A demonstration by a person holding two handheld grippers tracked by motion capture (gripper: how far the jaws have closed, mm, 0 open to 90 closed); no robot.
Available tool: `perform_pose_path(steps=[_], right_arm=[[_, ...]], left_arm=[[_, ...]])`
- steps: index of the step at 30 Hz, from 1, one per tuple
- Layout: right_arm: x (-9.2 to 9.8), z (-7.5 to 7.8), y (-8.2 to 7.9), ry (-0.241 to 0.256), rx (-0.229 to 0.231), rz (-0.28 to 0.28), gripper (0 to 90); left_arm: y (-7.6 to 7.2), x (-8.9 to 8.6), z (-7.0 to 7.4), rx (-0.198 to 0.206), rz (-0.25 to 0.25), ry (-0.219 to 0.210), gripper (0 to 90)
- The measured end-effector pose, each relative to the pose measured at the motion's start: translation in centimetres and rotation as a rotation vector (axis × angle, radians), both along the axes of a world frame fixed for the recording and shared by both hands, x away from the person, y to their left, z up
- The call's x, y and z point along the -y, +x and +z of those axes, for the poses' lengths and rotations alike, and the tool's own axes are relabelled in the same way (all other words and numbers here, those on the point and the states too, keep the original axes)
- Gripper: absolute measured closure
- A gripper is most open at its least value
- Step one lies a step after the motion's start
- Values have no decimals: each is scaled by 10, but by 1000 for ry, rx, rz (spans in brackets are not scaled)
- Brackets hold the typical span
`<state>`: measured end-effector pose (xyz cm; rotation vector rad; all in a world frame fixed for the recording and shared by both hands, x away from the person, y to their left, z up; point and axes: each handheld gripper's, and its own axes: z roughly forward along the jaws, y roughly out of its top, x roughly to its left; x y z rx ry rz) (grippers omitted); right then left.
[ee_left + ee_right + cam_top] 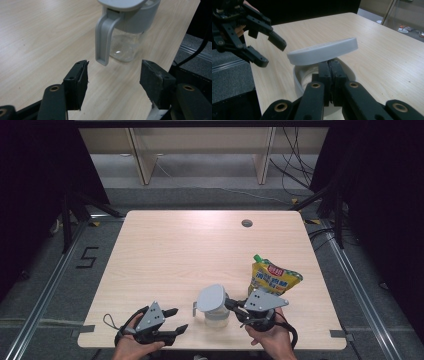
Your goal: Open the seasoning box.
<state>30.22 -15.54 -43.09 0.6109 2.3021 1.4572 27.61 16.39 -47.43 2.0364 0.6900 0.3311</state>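
At the bottom of the high view, nearest the camera, two hands hold the grippers at the near table edge. The left gripper [176,320] sits at lower left of centre with its jaws spread wide apart, holding nothing. In the left gripper view the same jaws frame the grey handle [103,37] of the pitcher [126,32], which stands in the upper middle of that frame, its clear body just beyond the jaw tips and apart from them.

The right gripper [229,303] lies at lower right of centre, pointing left at the pitcher [214,307]. In the right gripper view its jaws are pressed together under the tilted grey lid [323,51], pinching the lid's rear edge, with the lid raised at an angle over the pitcher's rim [298,80].

A yellow pouch [272,277] with a green cap lies right of centre on the wooden table [175,250], just beyond the right gripper.
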Motion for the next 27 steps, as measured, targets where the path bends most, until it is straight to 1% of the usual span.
perform_pose_path(steps=[1, 2, 4, 5, 6, 7, 8, 9, 10, 11, 12, 13, 14, 15, 16, 17, 18, 19, 20, 22, 23, 24, 25, 26, 27], right_arm=[[-2, 1, 0, 0, 4, 1, 891], [-2, 2, 1, -4, 7, 6, 892], [-6, 4, 1, 12, 8, -14, 892], [-6, 6, 2, 6, 4, 8, 892], [-9, 7, 2, 6, 25, 7, 892], [-10, 9, 2, -3, 28, 9, 892], [-11, 10, 2, -8, 28, 13, 892], [-13, 11, 3, -3, 33, 12, 892], [-15, 12, 3, 5, 45, 6, 892], [-15, 14, 3, -6, 45, 16, 892], [-16, 15, 3, -4, 54, 13, 892], [-18, 15, 3, 1, 51, 11, 892], [-19, 16, 3, -5, 53, 18, 892], [-20, 17, 3, -7, 48, 17, 892], [-22, 17, 4, -7, 56, 23, 892], [-23, 17, 2, 1, 46, 12, 892], [-25, 17, 3, -5, 63, 25, 892], [-27, 18, 3, -7, 60, 26, 892], [-29, 18, 3, -5, 60, 30, 892], [-33, 20, 3, -12, 66, 41, 892], [-34, 21, 3, -20, 65, 47, 892], [-38, 21, 3, -17, 77, 45, 892], [-40, 22, 3, -14, 76, 47, 892], [-42, 23, 2, -19, 72, 54, 892], [-45, 24, 2, -21, 81, 56, 892]], left_arm=[[0, -2, -1, -2, -6, 0, 389], [-3, -3, -2, -15, 16, -15, 387], [-5, -7, -2, -18, 22, -15, 384], [-6, -11, -3, -13, 27, -16, 382], [-7, -12, -3, -17, 40, -29, 383], [-7, -16, -3, -3, 26, -5, 383], [-8, -17, -4, -20, 48, -18, 384], [-9, -19, -5, -22, 45, -15, 383], [-10, -19, -7, -20, 52, -22, 379], [-11, -20, -7, -37, 51, -22, 375], [-11, -20, -7, -43, 48, -24, 367], [-12, -20, -9, -39, 50, -29, 361], [-13, -19, -8, -47, 46, -15, 357], [-14, -18, -9, -44, 49, -2, 349], [-14, -17, -9, -46, 40, 1, 346], [-14, -17, -9, -47, 39, 4, 341], [-14, -16, -9, -47, 44, 4, 335], [-13, -17, -10, -41, 42, 23, 329], [-14, -17, -11, -41, 42, 10, 323], [-13, -16, -11, -46, 43, 22, 317], [-14, -14, -12, -57, 42, -14, 311], [-14, -14, -11, -55, 38, -7, 307], [-14, -14, -11, -57, 30, 5, 307], [-14, -14, -11, -54, 35, 15, 306], [-13, -14, -12, -45, 34, 20, 305]])
